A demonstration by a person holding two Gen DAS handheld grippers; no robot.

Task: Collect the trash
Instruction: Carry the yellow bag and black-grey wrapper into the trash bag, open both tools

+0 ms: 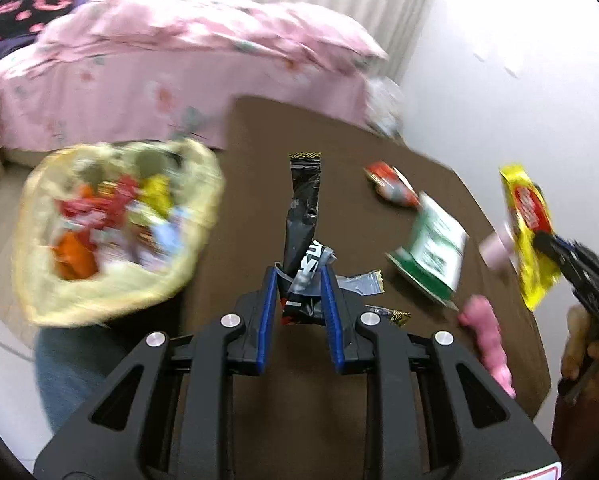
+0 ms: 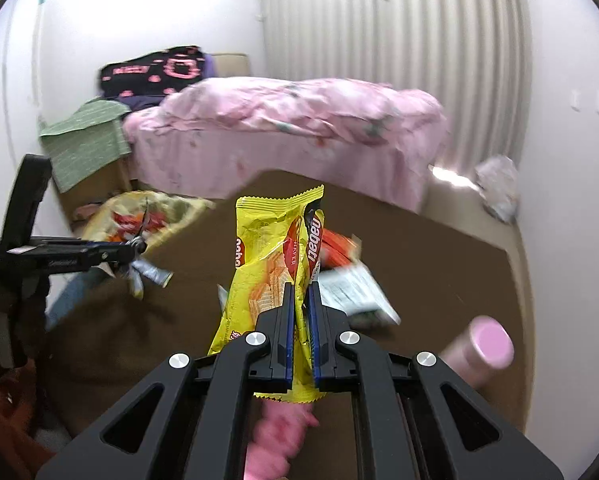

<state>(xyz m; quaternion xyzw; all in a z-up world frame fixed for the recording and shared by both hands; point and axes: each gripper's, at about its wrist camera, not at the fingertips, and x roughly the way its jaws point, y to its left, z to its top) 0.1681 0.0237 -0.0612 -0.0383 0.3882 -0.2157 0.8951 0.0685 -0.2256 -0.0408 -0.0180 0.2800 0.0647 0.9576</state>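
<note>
Two grippers, each loaded: left gripper (image 1: 298,280) clamped on a black wrapper (image 1: 301,216), right gripper (image 2: 303,292) pinching a yellow wrapper (image 2: 267,256) — both lifted clear of the table (image 1: 259,140). Farther left, the trash bag (image 1: 111,228) gapes open, likely next; more wrappers remain.

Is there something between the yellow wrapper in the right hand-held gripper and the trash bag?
Partly: the left hand-held gripper, shut on black and silver wrappers, sits between the yellow wafer wrapper and the open yellowish plastic trash bag.
</note>
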